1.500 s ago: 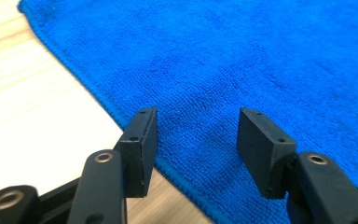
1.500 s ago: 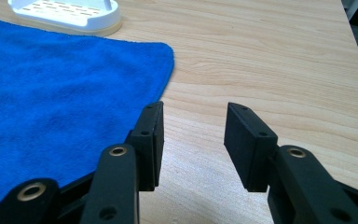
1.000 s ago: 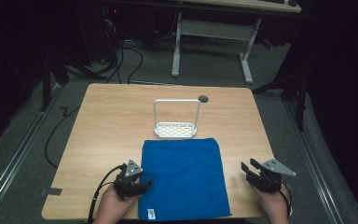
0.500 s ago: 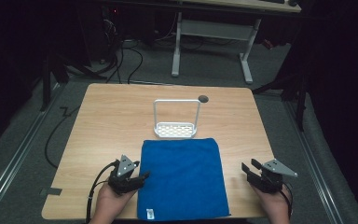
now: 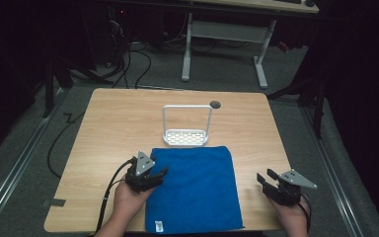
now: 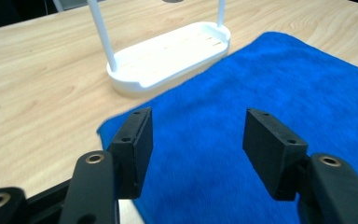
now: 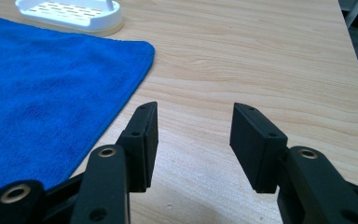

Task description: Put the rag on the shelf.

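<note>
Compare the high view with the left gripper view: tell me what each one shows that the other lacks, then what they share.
High view alone: the right gripper, open over bare wood, the whole light wooden table with its round dark hole, and the grey floor with cables.

Left gripper view alone: a close look between the left gripper's open black jaws, nothing between them.

Both: the flat blue cloth and the white slotted plastic tray with a tall hoop handle at its far edge.

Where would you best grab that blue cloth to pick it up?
Probably at a corner. The blue cloth lies flat on the table, so only its edges offer something to pinch. The left tool, open, sits by the left edge, so come in low from that side at the near-left corner.
</note>
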### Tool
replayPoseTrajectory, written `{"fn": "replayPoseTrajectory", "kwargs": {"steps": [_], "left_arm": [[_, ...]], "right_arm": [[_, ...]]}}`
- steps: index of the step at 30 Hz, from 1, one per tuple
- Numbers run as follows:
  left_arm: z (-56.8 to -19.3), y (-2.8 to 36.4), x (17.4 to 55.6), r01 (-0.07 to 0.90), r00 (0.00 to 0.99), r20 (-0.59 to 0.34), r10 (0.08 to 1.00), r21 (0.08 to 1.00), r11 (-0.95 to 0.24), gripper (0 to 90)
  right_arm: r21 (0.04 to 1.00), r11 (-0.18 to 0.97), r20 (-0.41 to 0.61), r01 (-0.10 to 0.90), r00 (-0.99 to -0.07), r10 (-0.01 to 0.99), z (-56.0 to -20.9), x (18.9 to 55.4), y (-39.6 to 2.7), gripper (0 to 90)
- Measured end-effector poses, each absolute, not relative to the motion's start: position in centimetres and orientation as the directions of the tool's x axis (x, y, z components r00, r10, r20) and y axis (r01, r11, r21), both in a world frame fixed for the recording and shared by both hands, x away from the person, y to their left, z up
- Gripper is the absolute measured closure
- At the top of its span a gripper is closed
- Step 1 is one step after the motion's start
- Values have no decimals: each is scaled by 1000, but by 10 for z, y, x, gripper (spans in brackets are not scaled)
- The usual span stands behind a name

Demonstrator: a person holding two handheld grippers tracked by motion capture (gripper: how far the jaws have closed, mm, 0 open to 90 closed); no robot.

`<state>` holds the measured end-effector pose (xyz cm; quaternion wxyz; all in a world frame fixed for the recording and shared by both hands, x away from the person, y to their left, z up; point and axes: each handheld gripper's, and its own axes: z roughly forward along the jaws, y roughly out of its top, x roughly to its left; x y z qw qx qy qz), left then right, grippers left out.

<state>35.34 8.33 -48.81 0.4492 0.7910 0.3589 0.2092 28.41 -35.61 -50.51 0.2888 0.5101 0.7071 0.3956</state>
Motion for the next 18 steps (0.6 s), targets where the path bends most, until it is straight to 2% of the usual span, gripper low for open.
{"fn": "replayPoseTrajectory", "kwargs": {"steps": [5, 14, 18], "left_arm": [[-490, 78, 373, 407, 646, -8, 763, 850, -335, 426], [-506, 89, 406, 447, 594, 13, 805, 826, -343, 473], [-522, 105, 423, 528, 535, -52, 844, 800, -286, 510]], "right_arm": [[859, 176, -12, 480, -325, 946, -505, 281, -355, 522], [858, 191, -17, 476, -345, 938, -506, 281, -344, 522], [849, 209, -15, 485, -373, 928, -504, 288, -327, 521]]}}
